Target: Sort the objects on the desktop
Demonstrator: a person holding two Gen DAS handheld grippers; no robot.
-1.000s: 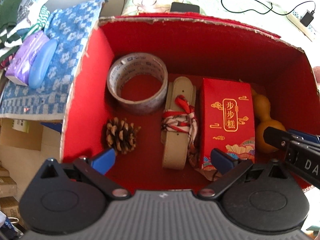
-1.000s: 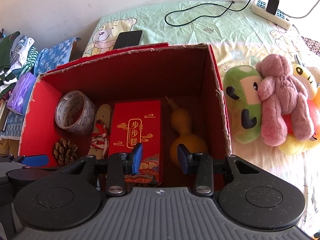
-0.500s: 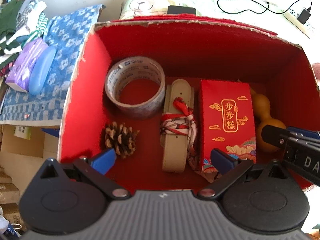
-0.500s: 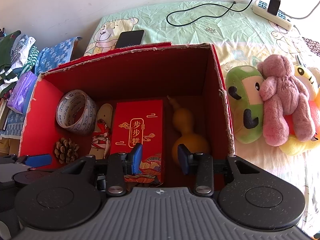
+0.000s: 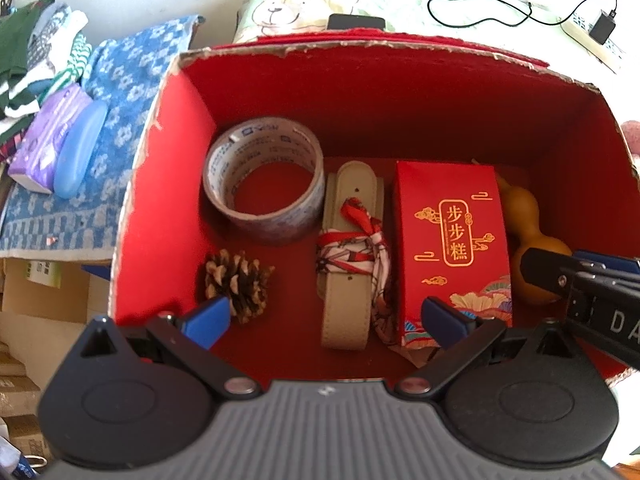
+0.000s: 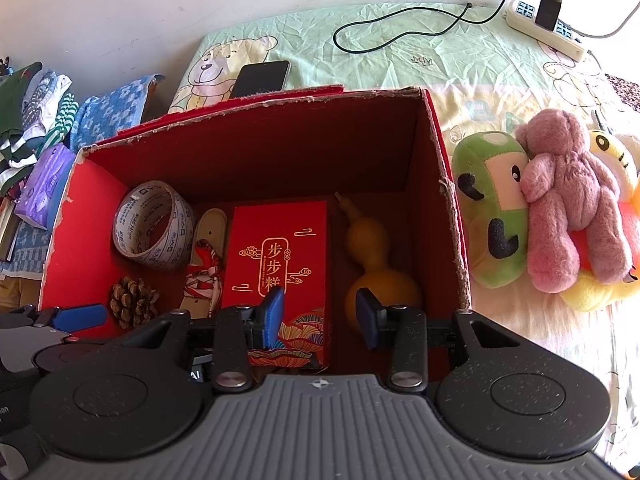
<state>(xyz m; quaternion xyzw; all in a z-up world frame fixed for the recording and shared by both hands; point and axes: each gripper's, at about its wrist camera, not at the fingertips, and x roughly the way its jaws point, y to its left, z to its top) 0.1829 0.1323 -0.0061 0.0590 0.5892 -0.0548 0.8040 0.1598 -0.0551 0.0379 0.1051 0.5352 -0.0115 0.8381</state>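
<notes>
A red cardboard box (image 5: 168, 184) (image 6: 448, 216) holds a roll of tape (image 5: 262, 178) (image 6: 150, 224), a pine cone (image 5: 236, 280) (image 6: 134, 300), a beige strap tied with a red patterned ribbon (image 5: 352, 256) (image 6: 206, 272), a red gift carton with gold characters (image 5: 452, 240) (image 6: 280, 256) and a yellow gourd (image 5: 532, 248) (image 6: 376, 264). My left gripper (image 5: 326, 318) is open and empty above the box's near edge. My right gripper (image 6: 320, 314) is open and empty, above the carton and gourd.
A blue patterned towel (image 5: 116, 92), a purple tissue pack (image 5: 44, 140) and a blue case (image 5: 80, 148) lie left of the box. Plush toys (image 6: 560, 208) lie to its right. A phone (image 6: 260, 78) and a power strip with cable (image 6: 544, 28) lie behind.
Both grippers have drawn back and risen slightly from the box, so it sits lower and farther in view. Jaws unchanged, contents unmoved.
</notes>
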